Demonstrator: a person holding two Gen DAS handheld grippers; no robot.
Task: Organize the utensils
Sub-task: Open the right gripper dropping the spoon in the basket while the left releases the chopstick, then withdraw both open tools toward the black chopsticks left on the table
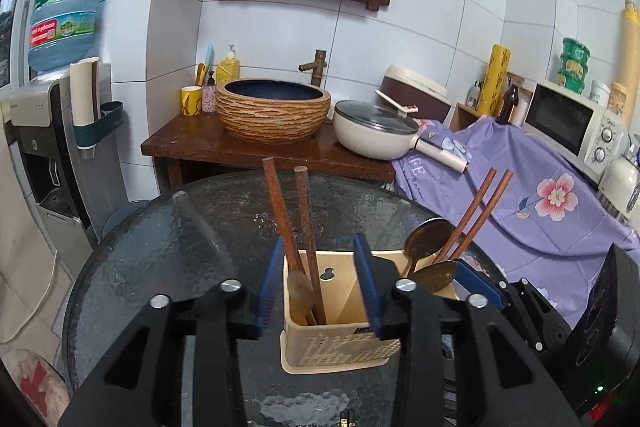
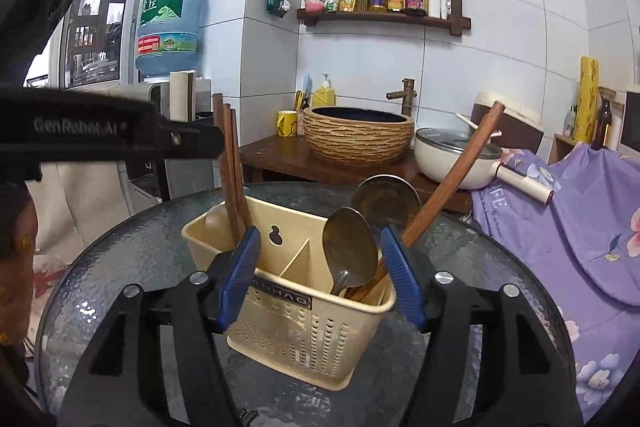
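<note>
Both claws spread, pinching nothing: left claw (image 1: 322, 283) straddles the left compartment of the beige perforated plastic utensil caddy (image 2: 304, 311), right claw (image 2: 320, 279) straddles its right end. Caddy sits on the round dark textured-glass tabletop (image 2: 132, 247). Left compartment holds the dark wooden chopsticks (image 1: 292, 219) and a pale wooden spoon (image 1: 300, 291); right holds two tarnished metal spoons (image 2: 350, 247) plus a long curved wooden handle (image 2: 456, 183). I judge chopsticks light, stiff, thin, liable to roll; grab mid-shaft. Metal spoons look slick; take the neck. Caddy seems light, may tip.

Round dark glass table (image 2: 480, 259), beige utensil caddy (image 2: 304, 327) standing directly on it
</note>
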